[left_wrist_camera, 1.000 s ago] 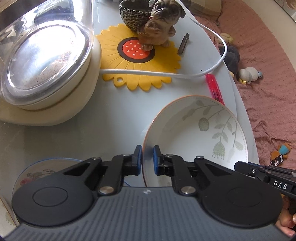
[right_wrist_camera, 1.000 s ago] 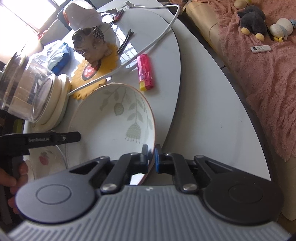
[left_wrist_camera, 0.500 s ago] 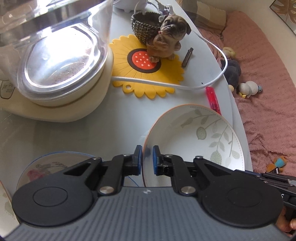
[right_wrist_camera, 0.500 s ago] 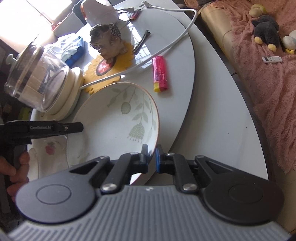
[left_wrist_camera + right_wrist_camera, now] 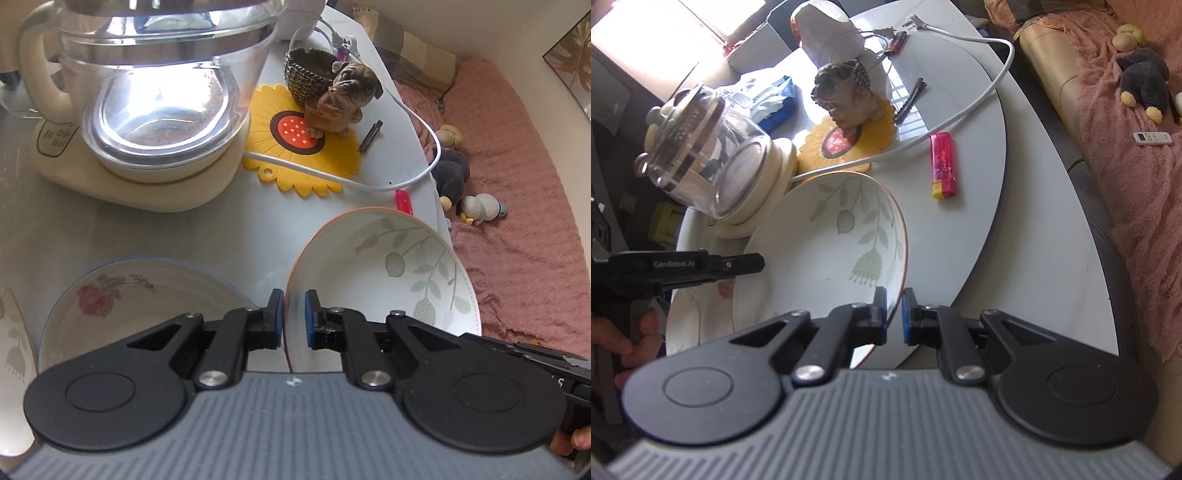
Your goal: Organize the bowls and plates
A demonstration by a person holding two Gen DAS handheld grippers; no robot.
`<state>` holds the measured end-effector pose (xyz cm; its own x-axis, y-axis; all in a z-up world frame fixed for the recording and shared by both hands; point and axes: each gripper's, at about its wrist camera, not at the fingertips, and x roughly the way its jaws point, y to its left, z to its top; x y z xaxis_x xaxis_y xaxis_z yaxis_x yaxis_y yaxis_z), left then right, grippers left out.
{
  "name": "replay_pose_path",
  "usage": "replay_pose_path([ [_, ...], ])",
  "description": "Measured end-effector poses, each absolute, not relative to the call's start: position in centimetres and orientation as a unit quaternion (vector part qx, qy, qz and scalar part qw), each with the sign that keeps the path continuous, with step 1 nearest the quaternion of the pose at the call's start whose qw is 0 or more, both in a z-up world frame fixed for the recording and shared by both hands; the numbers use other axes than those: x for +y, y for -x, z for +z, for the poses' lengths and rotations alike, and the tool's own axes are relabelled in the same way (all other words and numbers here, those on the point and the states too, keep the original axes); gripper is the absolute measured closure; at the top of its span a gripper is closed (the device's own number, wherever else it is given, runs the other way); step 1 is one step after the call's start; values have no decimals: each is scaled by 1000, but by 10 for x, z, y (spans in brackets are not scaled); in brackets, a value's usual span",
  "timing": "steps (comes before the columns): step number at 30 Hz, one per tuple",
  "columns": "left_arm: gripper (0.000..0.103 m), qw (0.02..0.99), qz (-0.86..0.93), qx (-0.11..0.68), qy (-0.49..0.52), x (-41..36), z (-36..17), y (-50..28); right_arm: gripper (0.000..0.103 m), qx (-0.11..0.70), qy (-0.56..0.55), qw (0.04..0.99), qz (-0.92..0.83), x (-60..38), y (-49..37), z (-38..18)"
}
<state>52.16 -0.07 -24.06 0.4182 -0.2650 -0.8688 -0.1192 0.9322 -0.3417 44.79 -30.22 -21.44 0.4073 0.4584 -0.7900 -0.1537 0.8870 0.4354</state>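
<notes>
Between both grippers' jaws: leaf-patterned plate point(image 5: 388, 280) rim.

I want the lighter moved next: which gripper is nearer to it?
Right. The right gripper grips the plate rim on the side facing the lighter; the left gripper grips the far rim.
</notes>
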Motion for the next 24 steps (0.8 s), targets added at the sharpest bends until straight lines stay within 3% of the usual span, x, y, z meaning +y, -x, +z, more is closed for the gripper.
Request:
replay_pose_path([
  [13, 90, 824, 2, 523, 219, 51, -232, -451, 92, 499, -117, 823, 245, -256, -424, -195],
  [24, 89, 803, 69, 531, 260, 96, -267, -416, 91, 519, -66, 793, 312, -204, -426, -215],
])
